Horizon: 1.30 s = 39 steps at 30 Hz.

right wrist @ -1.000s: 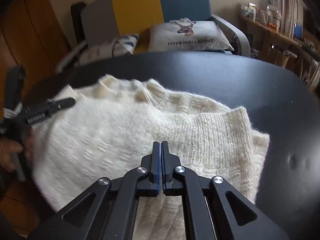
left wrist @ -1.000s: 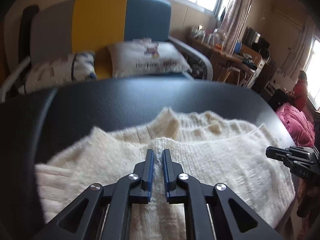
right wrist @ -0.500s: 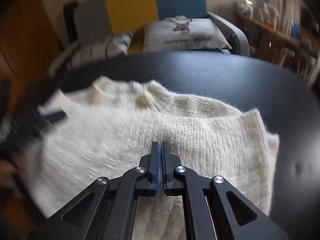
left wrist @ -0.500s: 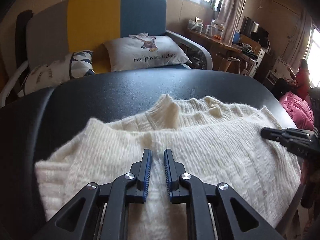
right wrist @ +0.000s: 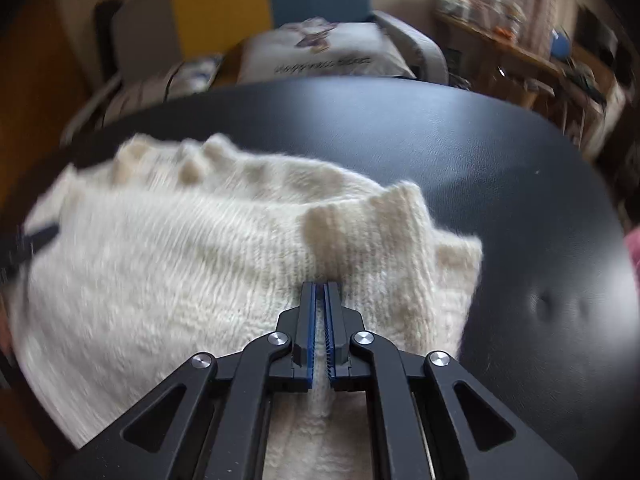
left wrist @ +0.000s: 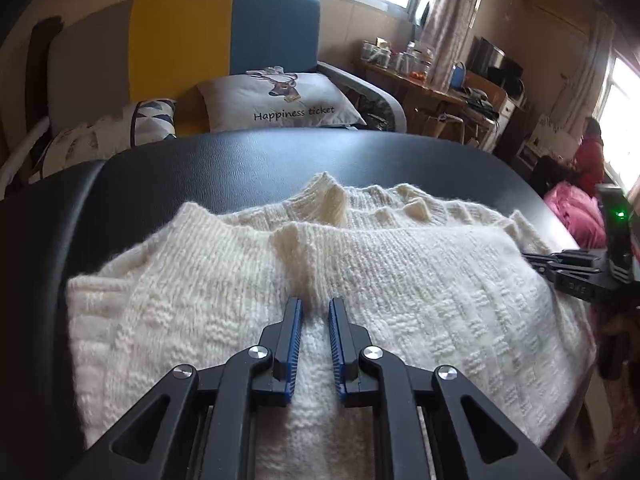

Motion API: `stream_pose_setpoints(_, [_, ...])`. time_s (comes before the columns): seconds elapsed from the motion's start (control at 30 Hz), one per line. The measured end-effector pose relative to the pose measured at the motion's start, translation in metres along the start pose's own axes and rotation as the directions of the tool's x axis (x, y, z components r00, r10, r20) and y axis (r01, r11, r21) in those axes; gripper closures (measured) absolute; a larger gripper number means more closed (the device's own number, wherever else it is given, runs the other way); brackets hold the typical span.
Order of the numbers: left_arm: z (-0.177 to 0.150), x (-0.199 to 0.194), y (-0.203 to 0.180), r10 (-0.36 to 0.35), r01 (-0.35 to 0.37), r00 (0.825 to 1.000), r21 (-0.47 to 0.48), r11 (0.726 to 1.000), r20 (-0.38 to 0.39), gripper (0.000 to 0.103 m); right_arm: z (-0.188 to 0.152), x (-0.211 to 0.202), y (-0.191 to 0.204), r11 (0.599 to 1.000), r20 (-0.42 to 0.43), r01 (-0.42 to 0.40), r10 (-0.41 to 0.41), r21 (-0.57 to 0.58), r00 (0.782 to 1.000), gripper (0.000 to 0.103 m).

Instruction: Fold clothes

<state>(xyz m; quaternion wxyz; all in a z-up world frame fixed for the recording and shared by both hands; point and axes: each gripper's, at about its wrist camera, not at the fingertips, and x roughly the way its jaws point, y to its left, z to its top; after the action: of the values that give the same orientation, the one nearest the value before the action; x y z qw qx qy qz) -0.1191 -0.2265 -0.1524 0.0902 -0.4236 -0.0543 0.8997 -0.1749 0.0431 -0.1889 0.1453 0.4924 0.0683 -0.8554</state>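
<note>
A cream knitted sweater lies on the black padded table, its lower part folded up over the body and its collar at the far side. My left gripper rests on the near left part. Its jaws stand a little apart, with a ridge of knit pinched between them, and the cloth puckers toward the tips. My right gripper is shut on the sweater near its right edge. In the left wrist view the right gripper shows at the sweater's right side. The right wrist view is blurred by motion.
Behind the table stands an armchair with a grey, yellow and blue back and a printed cushion. A wooden desk with jars is at the back right. A person in red and pink cloth are at the far right.
The folded layer's edge has gone farther up toward the collar. My left jaws stand slightly wider than a second ago. Both grippers have sunk toward the table, and the right one has tipped downward.
</note>
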Motion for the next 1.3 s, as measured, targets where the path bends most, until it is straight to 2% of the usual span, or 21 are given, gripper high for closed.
stream_pose_setpoints(0.13, [-0.008, -0.013, -0.002, 0.006, -0.006, 1.000, -0.012, 1.000, 0.006, 0.090, -0.016, -0.015, 0.010, 0.999, -0.021, 0.014, -0.015, -0.043, 1.000, 0.099])
stream_pose_setpoints(0.27, [-0.001, -0.031, -0.008, 0.048, -0.047, 0.997, -0.025, 0.999, 0.059, 0.085, -0.009, -0.030, 0.027, 0.995, 0.033, 0.063, -0.060, -0.073, 0.998, 0.096])
stream_pose_setpoints(0.33, [0.004, -0.035, -0.009, 0.072, -0.069, 0.995, -0.034, 0.997, 0.075, 0.083, -0.003, -0.034, 0.038, 0.992, 0.064, 0.078, -0.072, -0.100, 0.995, 0.080])
stream_pose_setpoints(0.37, [0.006, -0.035, -0.009, 0.076, -0.073, 0.994, -0.042, 0.996, 0.073, 0.083, -0.001, -0.034, 0.044, 0.990, 0.076, 0.089, -0.081, -0.109, 0.994, 0.068])
stream_pose_setpoints(0.4, [0.007, -0.034, -0.008, 0.074, -0.071, 0.995, -0.046, 0.996, 0.065, 0.083, 0.000, -0.033, 0.050, 0.987, 0.086, 0.100, -0.089, -0.124, 0.992, 0.062])
stream_pose_setpoints(0.57, [0.001, -0.013, -0.008, 0.096, -0.097, 0.995, -0.033, 0.995, -0.031, 0.082, 0.002, -0.029, 0.068, 0.972, 0.113, 0.162, -0.144, -0.171, 0.983, 0.061])
stream_pose_setpoints(0.87, [-0.002, -0.010, -0.007, 0.090, -0.093, 0.995, -0.053, 0.994, -0.042, 0.082, 0.003, -0.045, 0.064, 0.971, 0.142, 0.189, -0.169, -0.148, 0.975, 0.061])
stream_pose_setpoints(1.0, [-0.002, -0.011, -0.007, 0.091, -0.093, 0.995, -0.055, 0.994, -0.044, 0.082, 0.002, -0.052, 0.068, 0.964, 0.162, 0.214, -0.189, -0.157, 0.969, 0.055])
stream_pose_setpoints(1.1, [-0.001, -0.014, -0.007, 0.093, -0.096, 0.995, -0.056, 0.994, -0.043, 0.082, 0.002, -0.056, 0.072, 0.960, 0.173, 0.224, -0.195, -0.170, 0.965, 0.054])
stream_pose_setpoints(1.3, [0.000, -0.034, -0.006, 0.113, -0.112, 0.994, -0.063, 0.992, 0.002, 0.082, 0.003, -0.065, 0.078, 0.954, 0.191, 0.239, -0.205, -0.178, 0.960, 0.054])
